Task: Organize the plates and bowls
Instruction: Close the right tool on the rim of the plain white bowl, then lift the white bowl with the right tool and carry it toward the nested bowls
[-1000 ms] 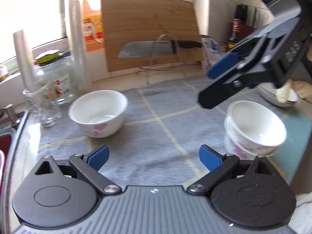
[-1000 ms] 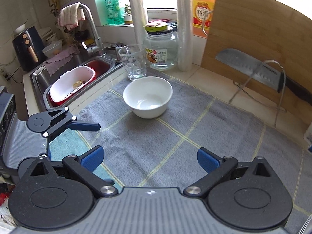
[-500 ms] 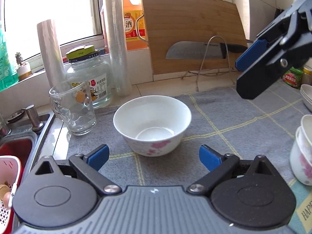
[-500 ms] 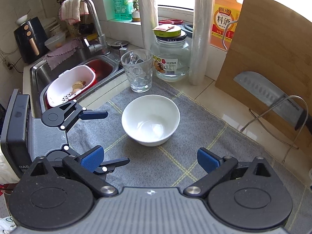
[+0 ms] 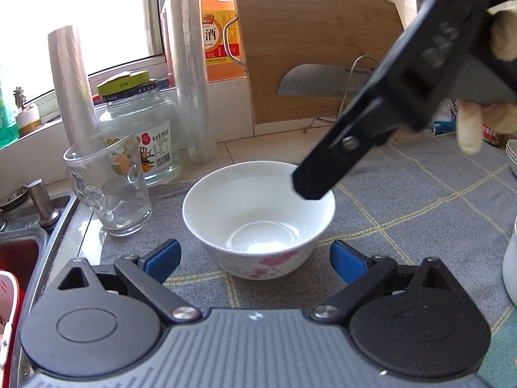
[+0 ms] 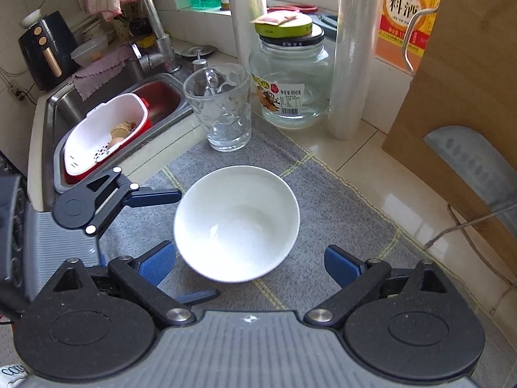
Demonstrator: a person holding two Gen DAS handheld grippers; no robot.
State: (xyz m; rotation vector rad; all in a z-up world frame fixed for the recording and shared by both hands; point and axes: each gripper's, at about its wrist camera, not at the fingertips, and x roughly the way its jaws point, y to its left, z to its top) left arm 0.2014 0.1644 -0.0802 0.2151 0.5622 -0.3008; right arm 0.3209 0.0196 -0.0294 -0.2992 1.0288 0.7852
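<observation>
White bowl point(image 5: 258, 220), pink flower print outside, empty, on grey mat point(image 5: 404, 194). Glass mug point(image 5: 108, 184) empty too. Left gripper point(image 5: 255, 260) jaws spread; right gripper point(image 6: 250, 263) jaws closing, nothing pinched.

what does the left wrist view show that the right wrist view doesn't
Only the left wrist view: the person's hand holding the right gripper, and stacked bowls at the right edge.

Only the right wrist view: the faucet, the white colander in the sink, and an air fryer.

Both: the white bowl on the grey mat, the drinking glass, the glass jar, the cutting board and knife.
</observation>
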